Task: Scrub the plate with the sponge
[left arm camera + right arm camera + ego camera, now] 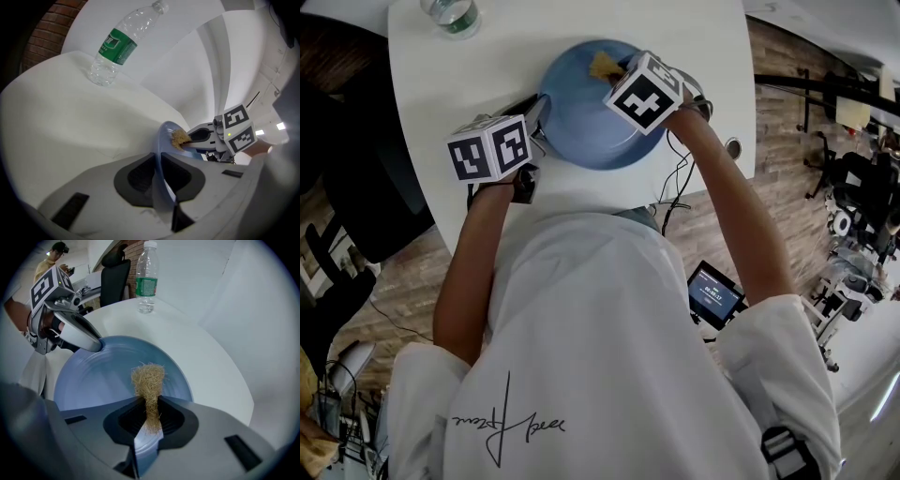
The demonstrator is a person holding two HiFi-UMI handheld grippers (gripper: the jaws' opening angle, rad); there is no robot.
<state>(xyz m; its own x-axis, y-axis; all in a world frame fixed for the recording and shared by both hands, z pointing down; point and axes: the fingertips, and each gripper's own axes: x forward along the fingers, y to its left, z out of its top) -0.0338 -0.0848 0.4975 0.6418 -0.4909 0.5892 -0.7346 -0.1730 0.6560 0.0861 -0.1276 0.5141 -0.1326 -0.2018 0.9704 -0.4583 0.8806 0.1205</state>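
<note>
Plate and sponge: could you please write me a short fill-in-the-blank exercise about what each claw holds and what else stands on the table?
1. The left claw is shut on the rim of the plate, whose colour is ____.
2. The right claw holds the sponge over the ____.
3. The bottle standing on the table has a ____ label.

Missing words: blue; plate; green.
</note>
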